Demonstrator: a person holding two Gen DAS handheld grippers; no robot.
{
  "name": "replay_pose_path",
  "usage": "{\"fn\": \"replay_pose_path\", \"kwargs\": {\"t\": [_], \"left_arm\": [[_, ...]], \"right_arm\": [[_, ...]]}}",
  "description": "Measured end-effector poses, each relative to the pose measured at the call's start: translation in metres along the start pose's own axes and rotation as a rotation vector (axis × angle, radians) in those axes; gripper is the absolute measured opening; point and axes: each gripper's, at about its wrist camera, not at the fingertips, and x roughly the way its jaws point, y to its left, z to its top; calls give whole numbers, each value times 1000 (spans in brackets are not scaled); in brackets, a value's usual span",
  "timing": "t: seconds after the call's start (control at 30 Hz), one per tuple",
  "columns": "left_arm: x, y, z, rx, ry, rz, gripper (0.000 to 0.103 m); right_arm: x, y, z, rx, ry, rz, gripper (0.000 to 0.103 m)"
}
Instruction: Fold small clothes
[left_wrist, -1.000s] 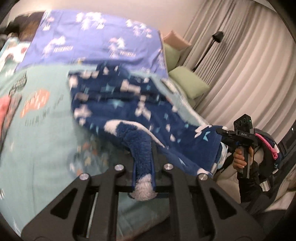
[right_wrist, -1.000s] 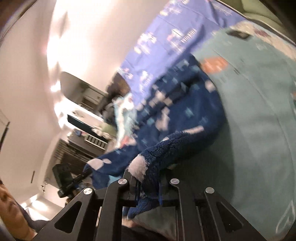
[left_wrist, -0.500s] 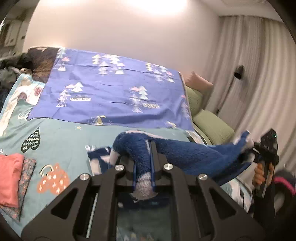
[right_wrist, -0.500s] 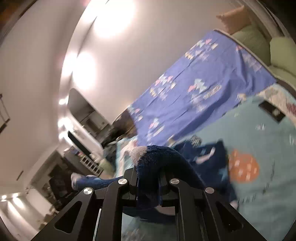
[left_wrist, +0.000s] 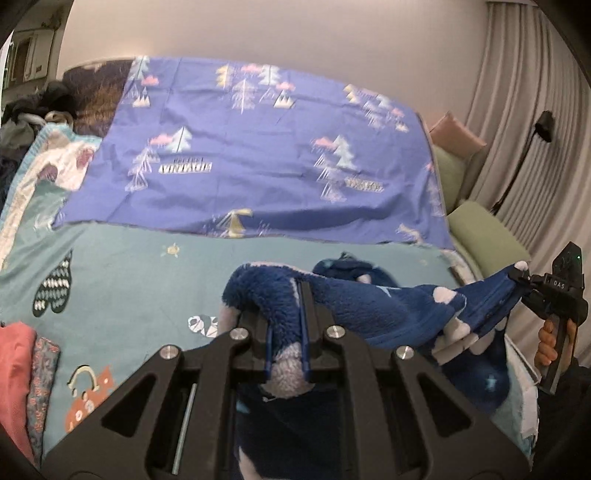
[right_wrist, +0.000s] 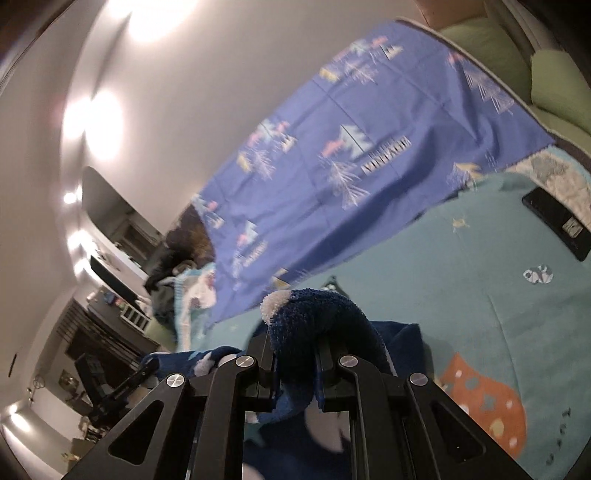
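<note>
A dark blue fleece garment (left_wrist: 373, 306) with white patches is held up over the teal bedspread (left_wrist: 140, 280), stretched between both grippers. My left gripper (left_wrist: 286, 314) is shut on one fluffy end of it, a white tuft poking out behind the jaws. In the left wrist view the right gripper (left_wrist: 517, 280) pinches the other end at the far right, a hand (left_wrist: 546, 343) on its handle. In the right wrist view my right gripper (right_wrist: 295, 354) is shut on the fleece garment (right_wrist: 317, 314), and the left gripper (right_wrist: 147, 367) shows at lower left.
A purple sheet with tree prints (left_wrist: 258, 155) covers the head of the bed. Folded pink and patterned clothes (left_wrist: 22, 373) lie at the left edge. Green pillows (left_wrist: 484, 232) and a floor lamp (left_wrist: 543, 125) stand right, by curtains. A black phone-like slab (right_wrist: 557, 225) lies on the bedspread.
The garment was lifted off the bedspread and pulled taut between the two grippers. Both hands swung back and tipped up, so the wall and bed head now fill the views.
</note>
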Motion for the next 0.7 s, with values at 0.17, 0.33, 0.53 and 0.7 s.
{"fn": "replay_pose_path", "kwargs": {"t": [0.17, 0.33, 0.53, 0.7], "left_arm": [[60, 14, -14, 3, 106, 43, 12], [101, 27, -32, -33, 213, 46, 13], [82, 27, -31, -26, 241, 7, 28], [2, 33, -50, 15, 158, 9, 78]], "right_arm": [[51, -36, 1, 38, 75, -84, 13], [88, -70, -8, 71, 163, -213, 13], [75, -73, -10, 91, 177, -208, 29], [-10, -54, -32, 52, 90, -202, 76]]}}
